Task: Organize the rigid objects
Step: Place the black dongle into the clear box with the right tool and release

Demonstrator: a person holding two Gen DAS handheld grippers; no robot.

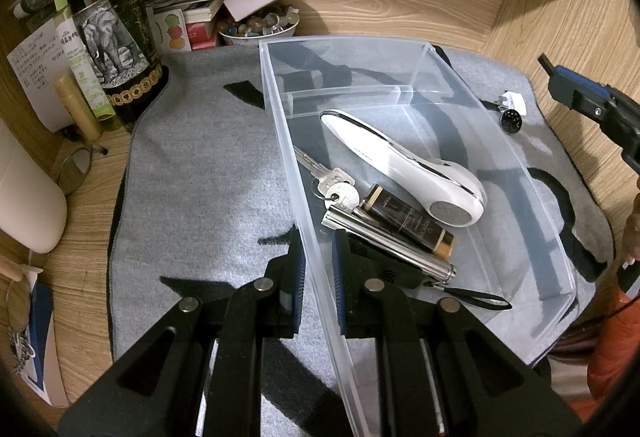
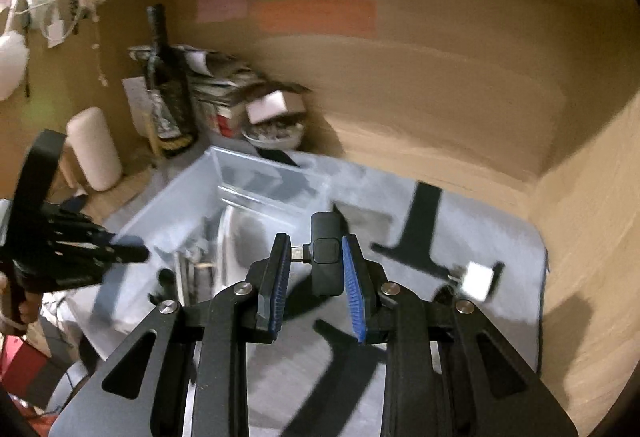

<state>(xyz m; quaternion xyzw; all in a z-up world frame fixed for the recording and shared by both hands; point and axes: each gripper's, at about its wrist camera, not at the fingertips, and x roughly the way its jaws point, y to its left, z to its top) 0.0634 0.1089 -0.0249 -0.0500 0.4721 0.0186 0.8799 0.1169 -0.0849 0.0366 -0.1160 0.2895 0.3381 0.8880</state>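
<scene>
The left claw (image 1: 318,237) clamps the near wall of the clear bin (image 1: 280,109), steadying it on the grey mat; if that pinch slips, the bin skids. The right claw (image 2: 316,269) holds a small black adapter (image 2: 326,257) by its ends above the mat, right of the bin — a narrow purchase, so it may twist out before reaching the bin.

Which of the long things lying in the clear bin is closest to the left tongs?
The silver flashlight. It lies right against the left tongs, which clamp the bin's wall. The brown tube lies just beyond it, the white handheld device farther still.
</scene>
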